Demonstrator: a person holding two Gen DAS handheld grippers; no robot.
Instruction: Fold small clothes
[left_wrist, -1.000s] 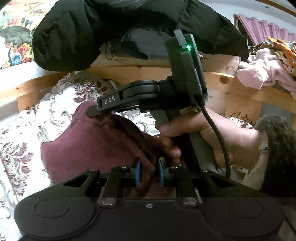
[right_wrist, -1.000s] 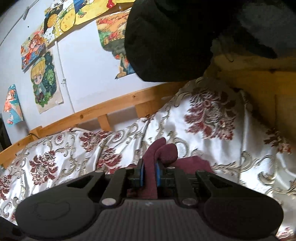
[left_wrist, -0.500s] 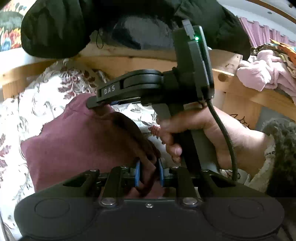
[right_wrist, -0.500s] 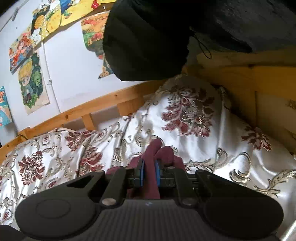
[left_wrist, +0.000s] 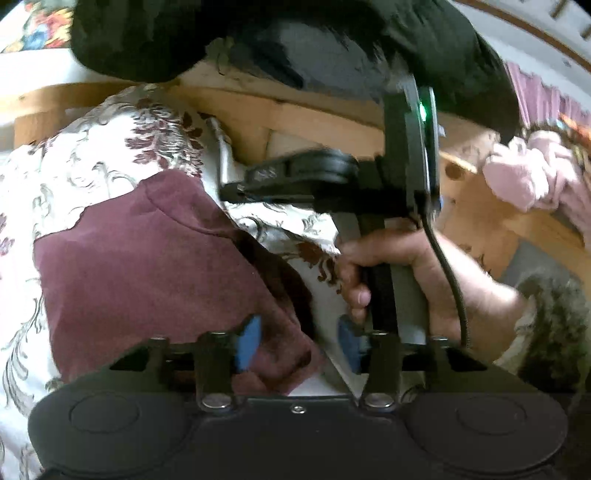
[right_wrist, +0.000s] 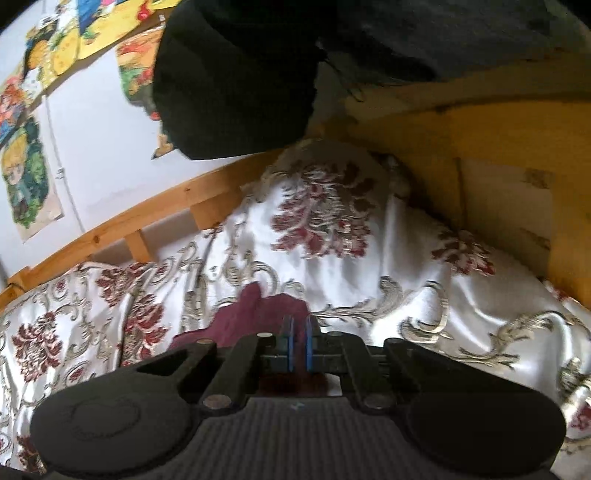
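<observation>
Between the blue pads of the left gripper, jaws opening, pads standing clear of the cloth: a folded corner of the maroon fleece garment, no longer pinched, lying just inside the left-hand pad. Ahead and to the left of those jaws, the rest of the garment spread flat on the white satin bedspread with dark red floral pattern. To the right of the jaws, a hand wrapped around the handle of the right gripper. Between the right gripper's pads, clenched almost together: a thin fold of the same garment, gripped. Further out, beyond both, a wooden bed rail and a black padded jacket hanging overhead.
</observation>
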